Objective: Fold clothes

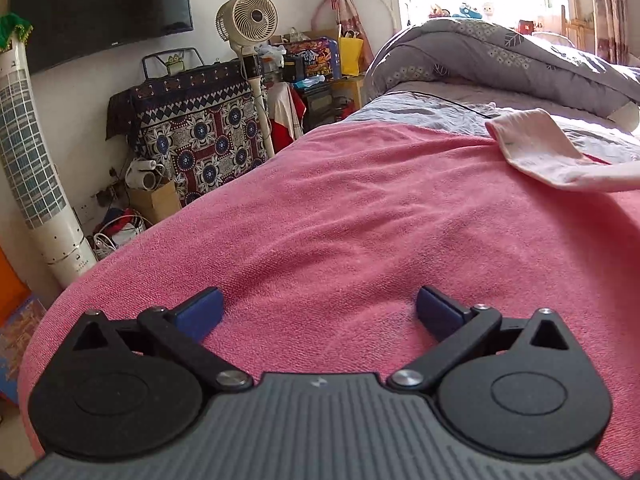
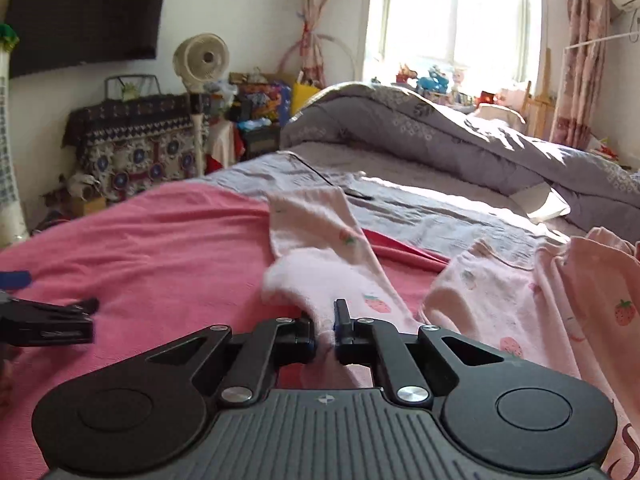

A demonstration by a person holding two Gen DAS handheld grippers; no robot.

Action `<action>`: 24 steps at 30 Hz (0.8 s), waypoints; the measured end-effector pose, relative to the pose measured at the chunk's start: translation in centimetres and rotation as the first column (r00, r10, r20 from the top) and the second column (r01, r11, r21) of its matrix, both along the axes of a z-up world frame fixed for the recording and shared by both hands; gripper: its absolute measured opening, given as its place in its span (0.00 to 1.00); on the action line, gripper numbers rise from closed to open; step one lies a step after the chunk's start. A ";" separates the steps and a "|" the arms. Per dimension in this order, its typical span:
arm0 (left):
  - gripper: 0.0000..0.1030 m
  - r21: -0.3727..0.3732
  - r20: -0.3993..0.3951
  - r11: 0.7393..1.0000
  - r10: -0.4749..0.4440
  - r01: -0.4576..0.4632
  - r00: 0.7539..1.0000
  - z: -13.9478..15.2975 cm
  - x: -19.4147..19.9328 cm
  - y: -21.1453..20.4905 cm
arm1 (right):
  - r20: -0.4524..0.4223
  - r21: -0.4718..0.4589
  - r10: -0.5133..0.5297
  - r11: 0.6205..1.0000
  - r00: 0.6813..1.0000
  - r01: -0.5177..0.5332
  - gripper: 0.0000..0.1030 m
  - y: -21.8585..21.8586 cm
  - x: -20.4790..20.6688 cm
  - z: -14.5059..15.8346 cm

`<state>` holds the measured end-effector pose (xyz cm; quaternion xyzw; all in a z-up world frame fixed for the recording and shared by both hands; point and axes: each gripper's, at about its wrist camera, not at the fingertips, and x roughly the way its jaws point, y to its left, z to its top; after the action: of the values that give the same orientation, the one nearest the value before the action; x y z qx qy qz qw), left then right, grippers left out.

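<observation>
Big pink terry towel [image 1: 340,216] spread over the bed is your landmark. On its far right part lies the pale pink strawberry-print cotton garment [image 2: 500,304], rumpled and loose, with no neat fold visible; one long leg or sleeve [image 2: 320,240] stretches up toward the towel's far edge, its cuff end seen in the left view too. So folding looks partway at best, and most of the flattening and folding is left, judging by the bunching. Your right gripper [image 2: 326,328] has its jaws clenched on the near end of that leg. Your left gripper [image 1: 320,312] hovers over the towel's near bare part, jaws released, holding nothing.
</observation>
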<state>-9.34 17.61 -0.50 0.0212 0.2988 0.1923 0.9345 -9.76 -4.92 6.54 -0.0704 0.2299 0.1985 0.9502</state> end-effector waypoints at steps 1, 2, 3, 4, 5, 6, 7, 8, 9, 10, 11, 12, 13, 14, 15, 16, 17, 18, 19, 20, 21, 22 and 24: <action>1.00 -0.004 0.001 1.000 0.000 0.000 1.000 0.0 0.0 0.1 | 0.006 0.007 0.088 0.996 0.996 -0.088 0.10 0.4 -1.9 0.8; 1.00 -0.008 0.002 1.000 0.000 0.000 1.000 0.0 -0.1 0.1 | 0.006 0.012 0.161 0.987 0.987 -0.161 0.10 0.8 -3.5 1.3; 1.00 -0.011 0.002 1.000 -0.001 0.001 1.000 0.0 -0.1 0.2 | -0.017 0.020 0.224 0.974 0.974 -0.224 0.10 0.8 -4.6 1.4; 1.00 -0.015 0.003 1.000 -0.001 0.001 1.000 0.0 -0.2 0.2 | -0.047 0.030 0.287 0.958 0.957 -0.286 0.11 0.6 -5.5 1.3; 1.00 -0.019 0.004 1.000 -0.001 0.001 1.000 0.0 -0.2 0.3 | -0.086 0.034 0.336 0.942 0.938 -0.334 0.11 0.5 -6.2 0.9; 1.00 -0.023 0.005 1.000 -0.001 0.001 1.000 0.0 -0.2 0.3 | -0.128 0.011 0.352 0.935 0.927 -0.353 0.12 0.3 -6.6 0.0; 1.00 -0.027 0.005 1.000 -0.001 0.001 1.000 0.0 -0.3 0.4 | -0.170 -0.022 0.355 0.931 0.919 -0.363 0.13 0.2 -7.0 -0.9; 1.00 -0.031 0.006 1.000 -0.002 0.002 1.000 0.0 -0.3 0.4 | -0.195 -0.045 0.348 0.931 0.917 -0.363 0.14 -0.1 -7.3 -1.7; 1.00 -0.034 0.007 0.999 -0.002 0.002 1.000 0.0 -0.4 0.5 | -0.213 -0.064 0.337 0.932 0.917 -0.357 0.16 -0.5 -7.7 -2.5; 1.00 -0.038 0.008 0.999 -0.002 0.002 1.000 0.0 -0.4 0.6 | -0.231 -0.082 0.325 0.933 0.917 -0.351 0.18 -0.9 -8.0 -3.2; 1.00 -0.042 0.008 0.999 -0.002 0.002 1.000 0.0 -0.4 0.6 | -0.212 -0.083 0.322 0.935 0.923 -0.345 0.20 -1.3 -8.8 -3.4; 1.00 -0.042 0.009 0.999 -0.002 0.003 1.000 0.0 -0.4 0.8 | -0.178 -0.095 0.309 0.940 0.934 -0.328 0.32 -1.5 -9.5 -3.3; 1.00 -0.043 0.009 0.999 -0.003 0.003 1.000 0.0 -0.4 0.9 | -0.127 -0.134 0.275 0.947 0.953 -0.291 0.43 -1.4 -10.1 -3.1; 1.00 -0.042 0.008 0.999 -0.003 0.003 1.000 0.0 -0.4 1.0 | -0.068 -0.180 0.259 0.947 0.964 -0.267 0.65 -1.2 -10.9 -3.1; 1.00 -0.042 0.008 0.999 -0.003 0.003 1.000 0.0 -0.3 1.0 | -0.007 -0.225 0.254 0.942 0.967 -0.249 0.66 -1.1 -11.7 -3.3; 1.00 -0.042 0.008 0.999 -0.003 0.003 1.000 0.0 -0.3 0.9 | 0.024 -0.262 0.261 0.933 0.965 -0.246 0.66 -1.0 -12.3 -3.5; 1.00 -0.041 0.008 0.999 -0.003 0.003 1.000 0.0 -0.3 0.9 | 0.022 -0.281 0.261 0.928 0.965 -0.245 0.65 -0.7 -12.4 -3.9; 1.00 -0.041 0.008 0.999 -0.003 0.003 1.000 -0.1 -0.3 0.8 | 0.010 -0.295 0.256 0.924 0.967 -0.241 0.60 -0.5 -12.3 -4.5; 1.00 -0.040 0.007 0.999 -0.003 0.003 1.000 -0.1 -0.3 0.9 | -0.001 -0.309 0.250 0.921 0.968 -0.238 0.52 -0.3 -12.2 -5.0; 1.00 -0.039 0.007 0.999 -0.003 0.003 1.000 -0.1 -0.3 0.9 | -0.021 -0.295 0.238 0.926 0.971 -0.234 0.34 -0.2 -11.7 -5.6; 1.00 -0.039 0.007 0.999 -0.003 0.003 1.000 -0.1 -0.3 0.9 | -0.034 -0.257 0.226 0.939 0.974 -0.227 0.21 -0.2 -11.3 -5.5; 1.00 -0.040 0.007 0.999 -0.003 0.003 1.000 -0.1 -0.3 0.9 | -0.041 -0.214 0.214 0.952 0.976 -0.218 0.15 -0.1 -11.0 -5.1; 1.00 -0.041 0.006 0.999 -0.004 0.004 1.000 0.0 -0.2 0.9 | -0.053 -0.100 0.230 0.967 0.972 -0.234 0.12 -0.3 -10.9 -3.7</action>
<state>-9.54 18.52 -0.54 0.0021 0.2998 0.1845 0.9360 -20.70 -5.21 2.83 -0.1427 0.2498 0.2973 0.9104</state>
